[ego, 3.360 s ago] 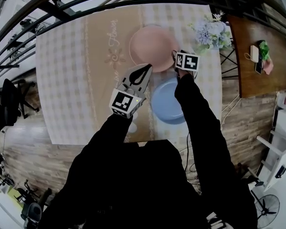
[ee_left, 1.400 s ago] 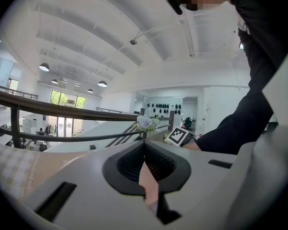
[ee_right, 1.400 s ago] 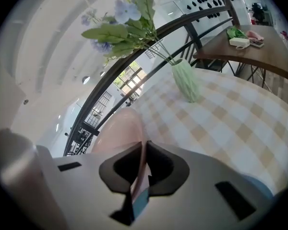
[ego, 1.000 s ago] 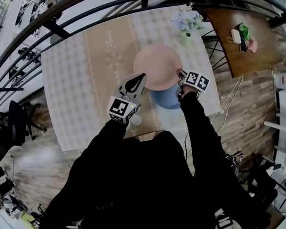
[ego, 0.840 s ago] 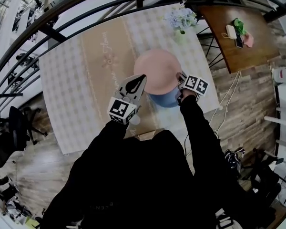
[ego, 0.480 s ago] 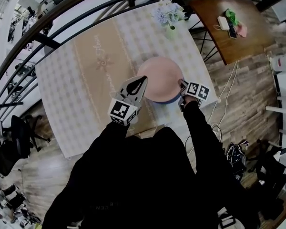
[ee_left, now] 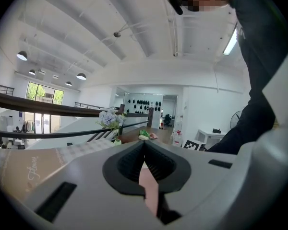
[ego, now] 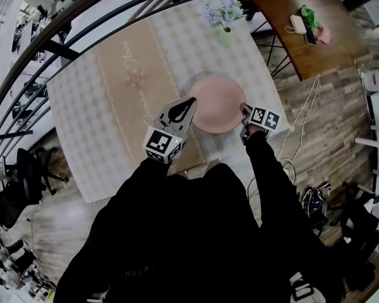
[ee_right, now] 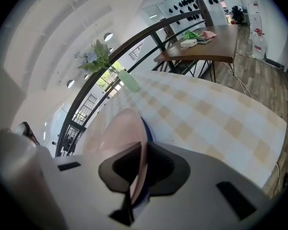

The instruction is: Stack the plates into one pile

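Change since earlier: a few seconds back the pink plate (ego: 216, 103) lay on the table's far side, apart from the blue plate (ee_right: 147, 127), which sat nearer. A second ago it overlapped the blue one's far part. Half a second ago only a near crescent of blue showed in the head view; now none shows there.
Pink plate now: over the blue plate, toward the right near part of the checked tablecloth (ego: 107, 100). The right gripper view shows a blue edge just under its rim. Whether it has fully settled I cannot tell.
Right gripper (ego: 243, 110): at the plate's right rim, as in the earlier frames. Its jaws stand only slightly apart, with the pink rim clamped between the pads.
Left gripper (ego: 191, 101): at the plate's left near edge, much where it was before. Its jaws are drawn together at the tips and grip nothing. A sliver of pink shows through the slit behind them in the left gripper view.
Table runner (ego: 129, 74): a beige strip running near to far, left of the plates.
Flower vase (ego: 222, 14): on the table's far right edge, well apart from the plates.
Wooden side table (ego: 297, 40): to the right, beyond the cloth, carrying small items.
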A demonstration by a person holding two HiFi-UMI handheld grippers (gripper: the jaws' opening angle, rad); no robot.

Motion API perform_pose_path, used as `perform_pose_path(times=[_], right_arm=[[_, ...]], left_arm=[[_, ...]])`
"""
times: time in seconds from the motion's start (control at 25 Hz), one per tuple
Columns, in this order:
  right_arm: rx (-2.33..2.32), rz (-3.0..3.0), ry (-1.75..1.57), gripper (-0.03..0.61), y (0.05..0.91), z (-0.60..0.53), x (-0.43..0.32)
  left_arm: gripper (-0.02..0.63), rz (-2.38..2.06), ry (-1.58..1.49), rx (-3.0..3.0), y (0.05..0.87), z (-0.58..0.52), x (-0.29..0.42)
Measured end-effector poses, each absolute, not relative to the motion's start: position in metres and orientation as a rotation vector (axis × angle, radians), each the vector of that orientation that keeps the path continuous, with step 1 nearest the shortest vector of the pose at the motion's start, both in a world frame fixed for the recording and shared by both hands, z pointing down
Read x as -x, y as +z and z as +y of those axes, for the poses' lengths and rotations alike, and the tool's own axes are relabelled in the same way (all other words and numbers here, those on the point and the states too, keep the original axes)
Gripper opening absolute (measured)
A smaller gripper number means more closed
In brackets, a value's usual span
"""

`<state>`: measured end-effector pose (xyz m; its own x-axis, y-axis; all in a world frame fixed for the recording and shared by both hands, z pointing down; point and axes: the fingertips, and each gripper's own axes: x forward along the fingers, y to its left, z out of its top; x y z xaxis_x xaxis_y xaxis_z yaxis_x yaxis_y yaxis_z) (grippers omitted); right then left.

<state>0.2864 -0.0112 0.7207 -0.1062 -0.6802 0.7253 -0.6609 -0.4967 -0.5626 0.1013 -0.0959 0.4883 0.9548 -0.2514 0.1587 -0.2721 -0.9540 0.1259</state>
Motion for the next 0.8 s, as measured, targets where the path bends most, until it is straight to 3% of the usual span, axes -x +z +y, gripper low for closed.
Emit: perform_pose_path(times=[0.2, 0.4, 0.8], right_arm=[[2.110, 1.583, -1.702, 0.039, 0.722, -0.018, -0.288], [2.166, 1.650, -1.687, 0.194, 0.712, -0.023, -0.287], [2.196, 1.725, -1.661, 0.202, 0.697, -0.020, -0.291]], left_arm=[[0.014, -0.413, 0.222, -2.961, 0.490, -0.098, -0.102], [0.014, -0.425, 0.215, -2.957, 0.487, -0.098, -0.104], [0.014, -0.439, 0.200, -2.962, 0.481, -0.102, -0.101]])
